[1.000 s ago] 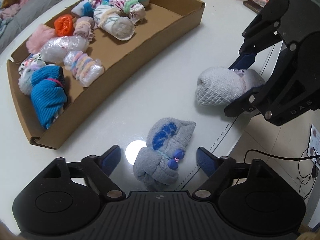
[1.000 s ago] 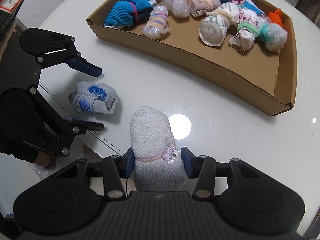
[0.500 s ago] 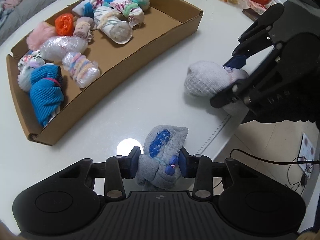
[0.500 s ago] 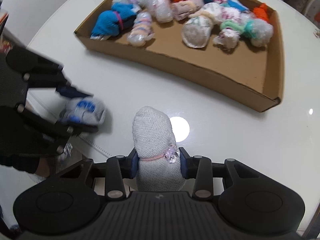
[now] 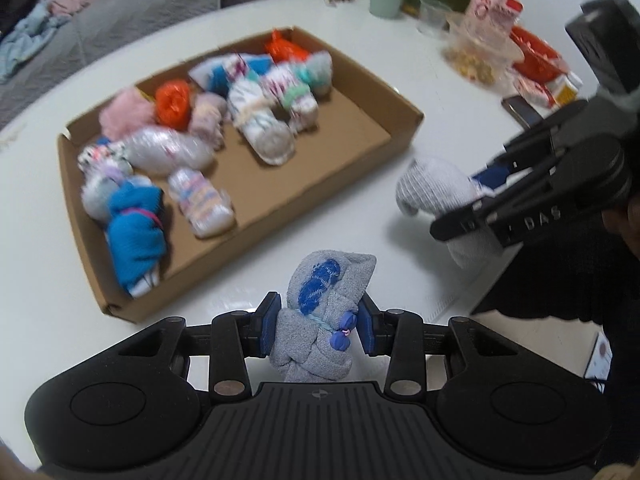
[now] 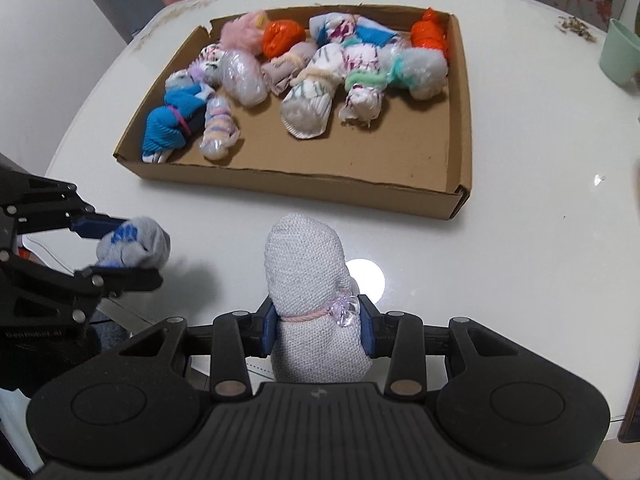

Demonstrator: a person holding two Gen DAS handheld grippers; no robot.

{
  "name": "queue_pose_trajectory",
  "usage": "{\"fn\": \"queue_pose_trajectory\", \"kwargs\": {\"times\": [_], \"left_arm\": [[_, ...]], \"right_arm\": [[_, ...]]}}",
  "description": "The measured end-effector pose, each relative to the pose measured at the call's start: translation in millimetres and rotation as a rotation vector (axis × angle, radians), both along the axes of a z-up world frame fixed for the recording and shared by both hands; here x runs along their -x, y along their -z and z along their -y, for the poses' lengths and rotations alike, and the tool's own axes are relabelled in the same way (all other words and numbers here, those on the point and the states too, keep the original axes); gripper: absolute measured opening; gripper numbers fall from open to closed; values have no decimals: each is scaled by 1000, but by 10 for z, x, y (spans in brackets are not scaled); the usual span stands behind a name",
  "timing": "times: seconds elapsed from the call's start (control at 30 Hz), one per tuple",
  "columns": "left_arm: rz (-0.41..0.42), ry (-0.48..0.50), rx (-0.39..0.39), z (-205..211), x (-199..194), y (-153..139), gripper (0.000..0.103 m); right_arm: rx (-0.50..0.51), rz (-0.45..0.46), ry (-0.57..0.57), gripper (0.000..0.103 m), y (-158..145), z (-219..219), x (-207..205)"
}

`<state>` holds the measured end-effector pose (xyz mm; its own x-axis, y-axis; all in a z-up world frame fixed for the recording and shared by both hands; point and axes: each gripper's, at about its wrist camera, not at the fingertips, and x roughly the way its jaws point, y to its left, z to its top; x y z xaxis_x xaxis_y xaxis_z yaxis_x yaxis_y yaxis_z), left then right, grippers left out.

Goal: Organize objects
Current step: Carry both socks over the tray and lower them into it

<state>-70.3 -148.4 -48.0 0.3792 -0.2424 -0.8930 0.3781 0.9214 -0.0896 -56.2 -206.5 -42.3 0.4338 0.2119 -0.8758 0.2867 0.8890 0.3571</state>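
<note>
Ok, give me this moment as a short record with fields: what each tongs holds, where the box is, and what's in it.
left tongs: shut on grey sock bundle with blue patch, lifted off the table
right tongs: shut on white knit sock bundle tied with a pink band
cardboard box: open, on white table, ahead of both tongs
box contents: many rolled sock bundles, mostly along the far side; near strip bare

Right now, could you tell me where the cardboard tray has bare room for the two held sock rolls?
The cardboard tray has bare floor along its near wall, widest toward the right corner, in front of the white striped roll. The back half is crowded. The right tongs hold the white knit roll; the left tongs hold the grey-blue roll.
</note>
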Motion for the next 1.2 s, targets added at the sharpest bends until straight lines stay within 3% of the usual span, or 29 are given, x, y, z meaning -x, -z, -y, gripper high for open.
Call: {"fn": "queue_pose_trajectory", "kwargs": {"times": [0.23, 0.43, 0.73, 0.93, 1.2], "left_arm": [[76, -28, 11, 66, -144, -152, 46], [107, -47, 31, 156, -373, -182, 46], [93, -57, 111, 364, -921, -61, 46], [62, -50, 178, 513, -1236, 131, 46], [13, -133, 82, 343, -1416, 474, 47]], "right_arm": [[11, 28, 4, 36, -70, 16, -33], [25, 112, 60, 36, -252, 194, -8], [63, 205, 234, 36, -360, 695, -78], [73, 205, 262, 36, -311, 840, -226], [77, 169, 194, 36, -175, 830, -530]]}}
